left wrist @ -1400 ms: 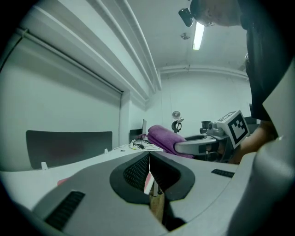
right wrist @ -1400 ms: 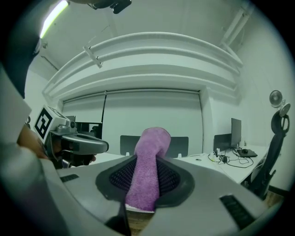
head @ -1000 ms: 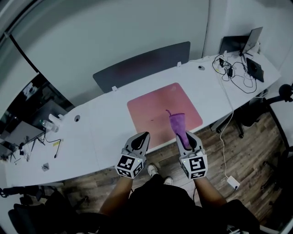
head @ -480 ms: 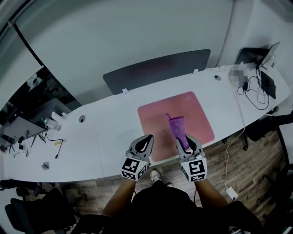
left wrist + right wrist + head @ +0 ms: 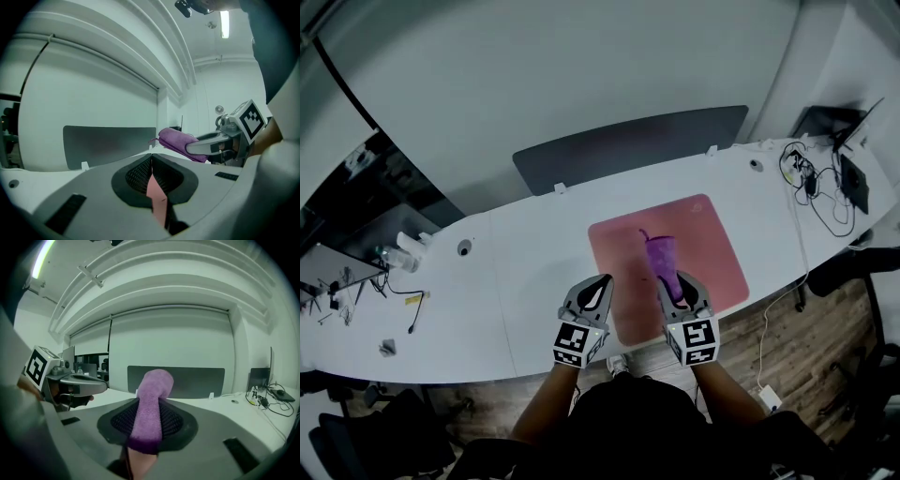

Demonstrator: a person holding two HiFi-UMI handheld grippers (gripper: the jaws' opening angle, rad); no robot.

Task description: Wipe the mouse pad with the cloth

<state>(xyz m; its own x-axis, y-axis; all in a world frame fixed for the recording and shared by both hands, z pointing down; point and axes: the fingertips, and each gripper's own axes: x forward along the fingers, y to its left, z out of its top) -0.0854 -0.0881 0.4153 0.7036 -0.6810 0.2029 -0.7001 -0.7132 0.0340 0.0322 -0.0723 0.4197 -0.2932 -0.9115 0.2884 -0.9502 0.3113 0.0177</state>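
One desk (image 5: 516, 281), one pink mouse pad (image 5: 712, 253) on it. I've come forward since a second ago and both grippers now sit over the pad's near edge. One purple cloth (image 5: 662, 258), pinched in my right gripper (image 5: 677, 285), pokes out above the pad, and I don't think it's touching yet. Left gripper (image 5: 598, 284) has jaws pressed together, empty. Wipe not started.

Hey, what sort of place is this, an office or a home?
Most likely an office: a long white desk with a grey divider screen along its back edge, and a laptop with tangled cables at the right end.
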